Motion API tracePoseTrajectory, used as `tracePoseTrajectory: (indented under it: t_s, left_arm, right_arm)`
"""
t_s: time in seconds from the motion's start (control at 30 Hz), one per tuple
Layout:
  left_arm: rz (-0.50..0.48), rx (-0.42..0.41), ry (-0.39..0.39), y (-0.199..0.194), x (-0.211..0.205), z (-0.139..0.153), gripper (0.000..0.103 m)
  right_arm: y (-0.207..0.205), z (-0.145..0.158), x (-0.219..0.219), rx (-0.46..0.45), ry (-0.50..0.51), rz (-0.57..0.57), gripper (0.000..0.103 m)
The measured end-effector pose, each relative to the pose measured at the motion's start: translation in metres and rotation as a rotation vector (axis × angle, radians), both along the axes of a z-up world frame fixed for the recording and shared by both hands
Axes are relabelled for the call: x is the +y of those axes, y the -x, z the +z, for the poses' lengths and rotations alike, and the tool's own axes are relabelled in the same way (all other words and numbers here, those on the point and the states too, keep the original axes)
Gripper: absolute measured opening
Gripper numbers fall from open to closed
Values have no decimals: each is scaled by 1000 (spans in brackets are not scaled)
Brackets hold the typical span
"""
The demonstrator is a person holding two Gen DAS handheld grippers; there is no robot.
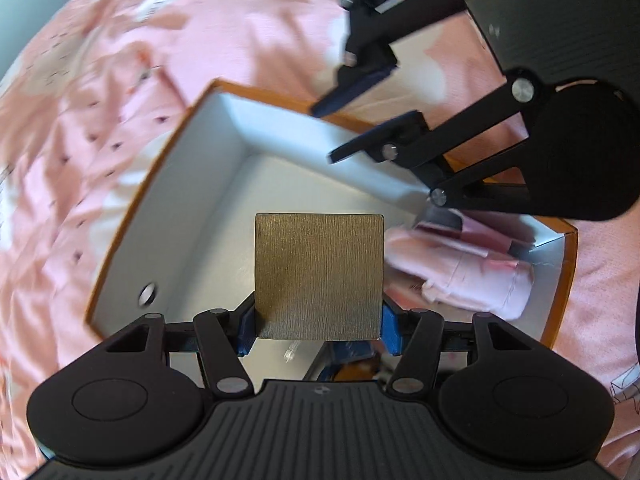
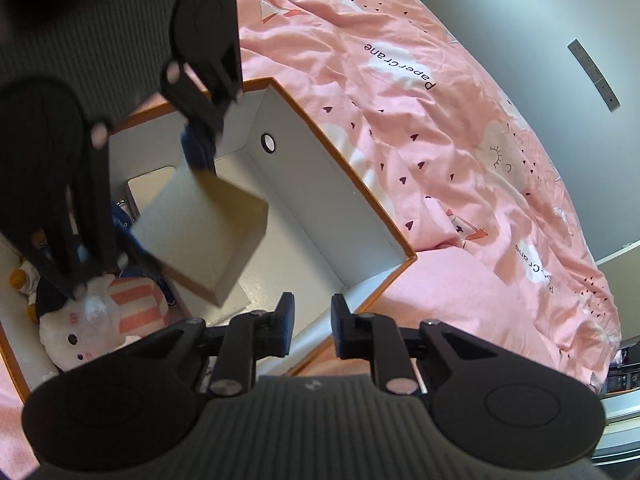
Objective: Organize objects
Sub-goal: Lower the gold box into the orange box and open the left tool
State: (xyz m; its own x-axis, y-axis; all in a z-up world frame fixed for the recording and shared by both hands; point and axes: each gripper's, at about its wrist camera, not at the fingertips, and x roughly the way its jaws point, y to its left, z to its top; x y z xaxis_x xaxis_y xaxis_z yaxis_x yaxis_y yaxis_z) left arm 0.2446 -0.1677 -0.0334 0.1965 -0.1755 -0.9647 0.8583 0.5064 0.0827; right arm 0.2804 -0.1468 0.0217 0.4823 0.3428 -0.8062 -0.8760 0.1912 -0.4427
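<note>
Left gripper (image 1: pixel 318 330): clamped on 1 small cardboard box (image 1: pixel 318 276), above orange storage box (image 1: pixel 132 216). Right gripper (image 2: pixel 312 326): narrow, empty, over its rim.

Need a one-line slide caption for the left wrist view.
Left gripper holds a small box above the orange-edged storage box.

Both grippers are black, with ribbed bodies, round side lobes, silver pivot screws and blue finger pads (image 1: pixel 390 330).
</note>
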Motion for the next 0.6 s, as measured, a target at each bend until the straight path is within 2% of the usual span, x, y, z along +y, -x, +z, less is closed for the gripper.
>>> tracePoseTrajectory:
  t_s: [0.1, 0.33, 0.47, 0.6]
  left_arm:
    - [-34, 14, -29, -6, -14, -12, 67]
    - [-65, 52, -6, -16, -25, -28, 67]
    - [-65, 52, -26, -18, -29, -37, 67]
    - [-49, 57, -17, -22, -28, -41, 69]
  right_arm:
    - [-5, -3, -5, -3, -7, -5, 19]
    - [-18, -9, -18, 96, -81, -41, 20]
    - [-15, -13, -20, 85, -84, -33, 21]
    - [-14, -14, -21, 82, -90, -33, 26]
